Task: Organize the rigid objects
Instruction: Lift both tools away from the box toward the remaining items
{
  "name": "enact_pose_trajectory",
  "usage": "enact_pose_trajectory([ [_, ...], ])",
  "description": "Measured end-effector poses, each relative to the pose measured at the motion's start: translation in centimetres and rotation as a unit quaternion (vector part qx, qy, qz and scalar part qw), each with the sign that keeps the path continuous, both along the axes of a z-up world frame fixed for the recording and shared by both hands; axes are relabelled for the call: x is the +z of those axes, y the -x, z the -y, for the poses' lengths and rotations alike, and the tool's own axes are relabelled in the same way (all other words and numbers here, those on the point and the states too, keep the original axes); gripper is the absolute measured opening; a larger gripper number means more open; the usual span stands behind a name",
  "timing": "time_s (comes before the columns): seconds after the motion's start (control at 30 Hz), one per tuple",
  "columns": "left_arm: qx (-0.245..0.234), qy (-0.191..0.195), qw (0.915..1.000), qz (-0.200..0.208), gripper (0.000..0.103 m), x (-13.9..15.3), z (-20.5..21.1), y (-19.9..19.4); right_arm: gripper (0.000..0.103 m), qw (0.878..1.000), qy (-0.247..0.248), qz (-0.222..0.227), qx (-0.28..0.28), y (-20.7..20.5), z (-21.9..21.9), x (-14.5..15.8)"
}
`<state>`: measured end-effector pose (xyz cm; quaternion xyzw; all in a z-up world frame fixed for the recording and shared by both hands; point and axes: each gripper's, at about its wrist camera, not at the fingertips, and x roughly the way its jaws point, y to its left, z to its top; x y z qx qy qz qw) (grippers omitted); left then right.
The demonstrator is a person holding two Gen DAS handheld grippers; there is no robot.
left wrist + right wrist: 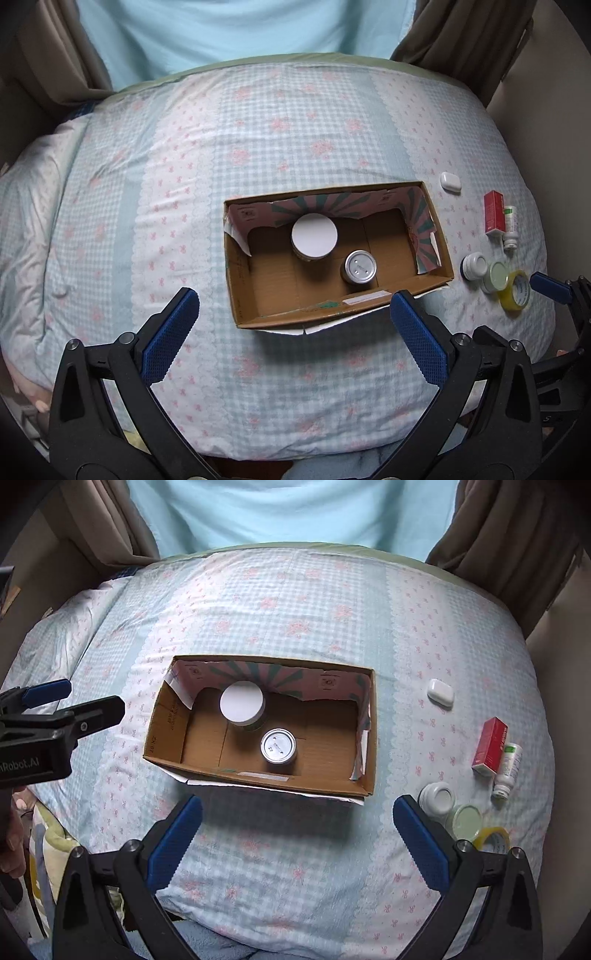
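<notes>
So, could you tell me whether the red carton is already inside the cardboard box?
No, the red carton lies on the quilt to the right of the cardboard box, beside a small white bottle.

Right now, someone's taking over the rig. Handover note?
Left hand-held gripper: open, empty, hovering over the bed near the cardboard box.
Right hand-held gripper: open, empty, near the loose items.
Done: white-lidded jar and metal tin stand in the box.
Left, on the quilt right of the box: white case, red carton, small bottle, white jar, green-lidded jar, tape roll.
</notes>
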<state>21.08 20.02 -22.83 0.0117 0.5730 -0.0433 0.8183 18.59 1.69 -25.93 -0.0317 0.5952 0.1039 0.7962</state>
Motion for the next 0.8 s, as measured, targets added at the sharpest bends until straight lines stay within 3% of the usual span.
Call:
enact_pose_trajectory([
  [0.27, -0.027, 0.037, 0.9987, 0.020, 0.103, 1.2, 5.8, 3.8, 0.103, 0.995, 0.043, 0.035, -0.084, 6.0, 6.3, 3.3],
  [0.43, -0.051, 0.036, 0.9975, 0.031, 0.103, 1.2, 11.4, 6.0, 0.103, 0.992, 0.036, 0.042, -0.117, 8.4, 12.2, 3.6],
  [0.67, -0.030, 0.043, 0.9982, 0.027, 0.103, -1.0, 19.9, 8.7, 0.103, 0.990, 0.039, 0.055, -0.121, 10.2, 20.9, 2.2],
  [0.8, -0.034, 0.016, 0.9989, 0.028, 0.103, -3.3, 24.9, 9.7, 0.103, 0.992, 0.039, 0.054, -0.111, 11.0, 25.2, -0.1],
])
